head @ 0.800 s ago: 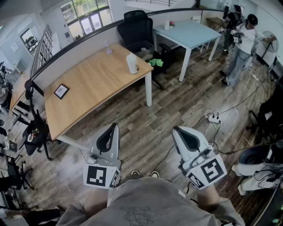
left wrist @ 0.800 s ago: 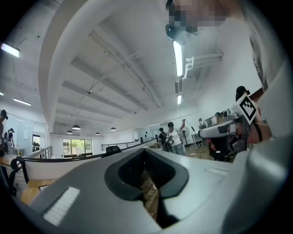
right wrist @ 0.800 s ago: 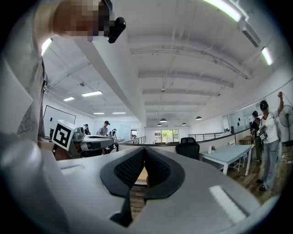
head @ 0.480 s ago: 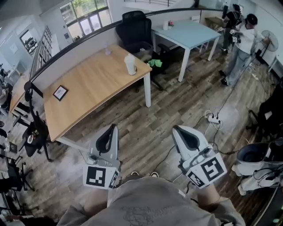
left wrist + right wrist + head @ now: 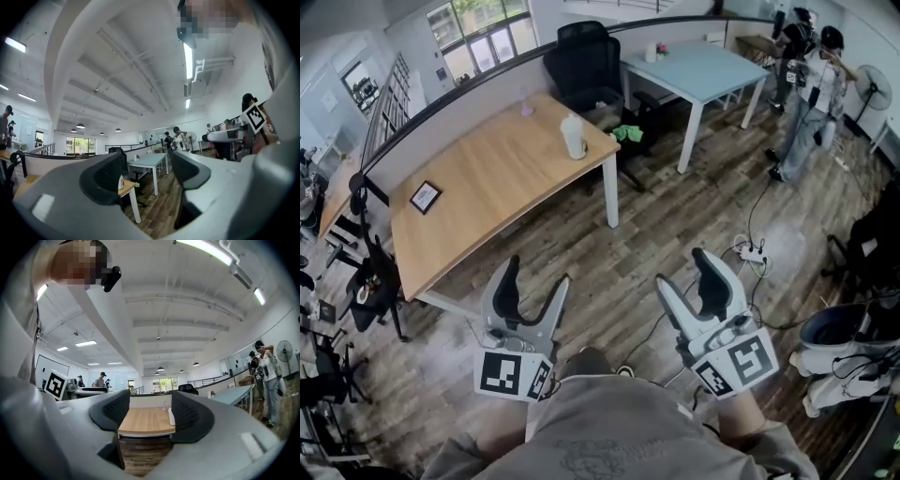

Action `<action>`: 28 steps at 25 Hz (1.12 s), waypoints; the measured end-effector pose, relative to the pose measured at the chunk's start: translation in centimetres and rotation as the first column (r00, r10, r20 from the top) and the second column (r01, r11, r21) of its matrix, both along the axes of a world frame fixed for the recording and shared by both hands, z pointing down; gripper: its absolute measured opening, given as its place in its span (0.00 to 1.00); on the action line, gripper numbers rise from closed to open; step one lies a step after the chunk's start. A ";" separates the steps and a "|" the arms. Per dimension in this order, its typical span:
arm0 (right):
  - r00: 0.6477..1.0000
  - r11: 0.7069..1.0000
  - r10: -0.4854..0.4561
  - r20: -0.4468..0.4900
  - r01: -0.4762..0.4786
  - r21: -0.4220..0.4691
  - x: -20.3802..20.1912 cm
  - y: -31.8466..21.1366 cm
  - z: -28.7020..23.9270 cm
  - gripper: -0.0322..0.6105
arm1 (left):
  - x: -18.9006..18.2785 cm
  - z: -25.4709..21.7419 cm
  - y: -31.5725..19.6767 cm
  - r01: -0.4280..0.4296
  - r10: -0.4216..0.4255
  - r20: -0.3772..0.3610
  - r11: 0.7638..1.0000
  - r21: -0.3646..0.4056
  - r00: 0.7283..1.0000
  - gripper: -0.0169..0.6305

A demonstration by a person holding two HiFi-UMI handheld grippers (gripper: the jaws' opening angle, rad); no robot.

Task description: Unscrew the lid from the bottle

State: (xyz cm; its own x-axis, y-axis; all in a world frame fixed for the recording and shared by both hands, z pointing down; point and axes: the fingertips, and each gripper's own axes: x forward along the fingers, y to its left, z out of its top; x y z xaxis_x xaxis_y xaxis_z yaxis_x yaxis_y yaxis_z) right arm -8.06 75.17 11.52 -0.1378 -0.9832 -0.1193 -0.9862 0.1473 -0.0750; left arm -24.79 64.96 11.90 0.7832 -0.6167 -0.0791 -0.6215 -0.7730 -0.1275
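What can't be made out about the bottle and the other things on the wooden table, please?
- bottle: too small in the head view to tell lid from body; in the left gripper view a jaw covers part of it, and in the right gripper view a jaw cuts off its side.
- framed item: head view, too small to read.
- pinkish thing at the far edge of the wooden table: too small to identify.

The bottle (image 5: 573, 137) on the far table (image 5: 487, 192) is too small to show any detail, and in the left gripper view one jaw hides most of it.
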 end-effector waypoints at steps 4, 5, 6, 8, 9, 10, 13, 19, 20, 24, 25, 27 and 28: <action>1.000 1.000 0.015 -0.017 -0.015 -0.022 0.8 -1.4 0.5 0.51 | 0.0 0.2 -1.4 0.018 -0.018 0.010 1.000 -0.004 1.000 0.56; 1.000 1.000 0.007 -0.015 -0.008 -0.027 0.8 -1.9 0.5 0.51 | 0.1 0.1 -1.9 0.020 -0.020 0.011 1.000 -0.002 1.000 0.56; 1.000 1.000 0.000 -0.011 0.000 -0.031 0.9 -2.4 0.6 0.51 | 0.2 0.1 -2.4 0.020 -0.020 0.011 1.000 -0.002 1.000 0.56; 1.000 0.999 -0.007 -0.006 0.007 -0.038 1.0 -3.4 0.8 0.51 | 0.5 0.3 -3.4 0.018 -0.017 0.015 1.000 -0.007 1.000 0.56; 1.000 0.999 -0.007 -0.005 0.007 -0.041 1.2 -4.0 0.9 0.51 | 0.7 0.4 -4.0 0.017 -0.016 0.017 1.000 -0.010 1.000 0.56; 1.000 0.999 -0.006 -0.004 0.006 -0.044 1.4 -4.5 0.9 0.51 | 0.9 0.5 -4.6 0.016 -0.015 0.019 1.000 -0.012 1.000 0.56; 1.000 0.999 -0.007 -0.008 0.006 -0.049 2.3 -6.5 0.9 0.51 | 1.7 0.5 -6.7 0.015 -0.015 0.019 1.000 -0.016 1.000 0.56; 1.000 0.997 -0.001 -0.018 -0.001 -0.074 4.0 -12.0 0.9 0.51 | 3.2 0.7 -12.5 0.017 -0.016 0.033 0.999 -0.034 0.999 0.55; 1.000 0.997 0.000 -0.018 -0.001 -0.079 4.2 -13.1 0.9 0.51 | 3.4 0.7 -13.6 0.016 -0.014 0.036 0.999 -0.038 0.999 0.55; 1.000 0.994 0.001 -0.020 -0.003 -0.108 4.9 -17.9 1.0 0.51 | 4.1 0.7 -18.4 0.010 -0.008 0.045 0.998 -0.056 0.999 0.55; 1.000 0.993 0.002 -0.020 -0.005 -0.115 5.0 -19.2 1.0 0.51 | 4.2 0.7 -19.7 0.009 -0.007 0.047 0.998 -0.059 0.999 0.55; 1.000 0.992 0.006 -0.016 -0.008 -0.125 5.3 -21.7 1.0 0.51 | 4.3 0.8 -22.3 0.007 -0.004 0.048 0.998 -0.065 0.999 0.55; 1.000 0.992 0.008 -0.014 -0.009 -0.129 5.5 -23.0 1.0 0.51 | 4.4 0.8 -23.7 0.005 -0.002 0.049 0.998 -0.067 0.999 0.55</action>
